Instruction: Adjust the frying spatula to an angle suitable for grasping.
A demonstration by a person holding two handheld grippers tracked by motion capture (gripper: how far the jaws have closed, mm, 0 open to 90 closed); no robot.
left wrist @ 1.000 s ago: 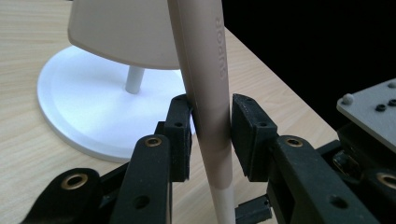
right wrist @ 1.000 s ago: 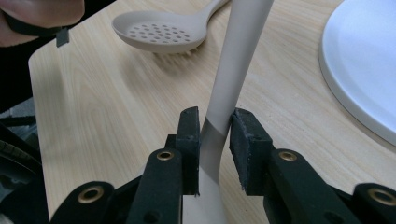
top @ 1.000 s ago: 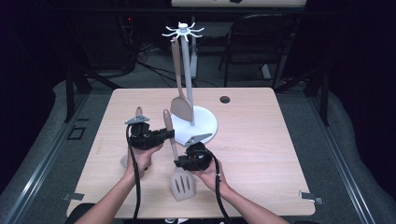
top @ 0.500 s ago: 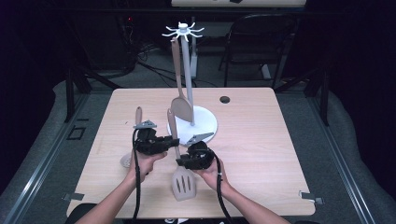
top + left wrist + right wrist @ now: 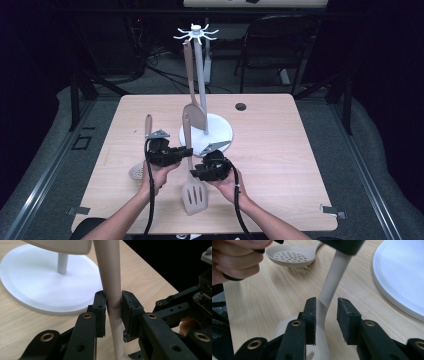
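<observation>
— Where do we have the slotted turner (image 5: 194,192) now?

— Its blade is low over the desk (image 5: 280,165) in front of us, handle rising toward the white stand (image 5: 220,131). Our left tongs (image 5: 186,151) pinch the handle partway up; in the left gripper view both pads (image 5: 100,308) press against the beige shaft, having just closed in. Our right tongs (image 5: 195,175) sit lower, near the neck above the blade. In the right gripper view the handle touches the left pad (image 5: 311,312) with a clear gap to the other, and those jaws have just been opening, so we judge that grip loose.

— How do we expect it to handle?

— Light and fairly stiff, we think: moulded plastic or silicone, smooth and a little slick. The blade end is likely heavier, so it may swing or slide down if pinched at one spot only.

— So where do we hold it?

— On the round shaft, where the left tongs are, squarely across it. The tip must stay free for a hook on the stand's crown (image 5: 196,34), beside the hanging spatula (image 5: 193,112). The skimmer spoon (image 5: 139,167) lies beside our left hand (image 5: 159,176), apart from all this.
</observation>
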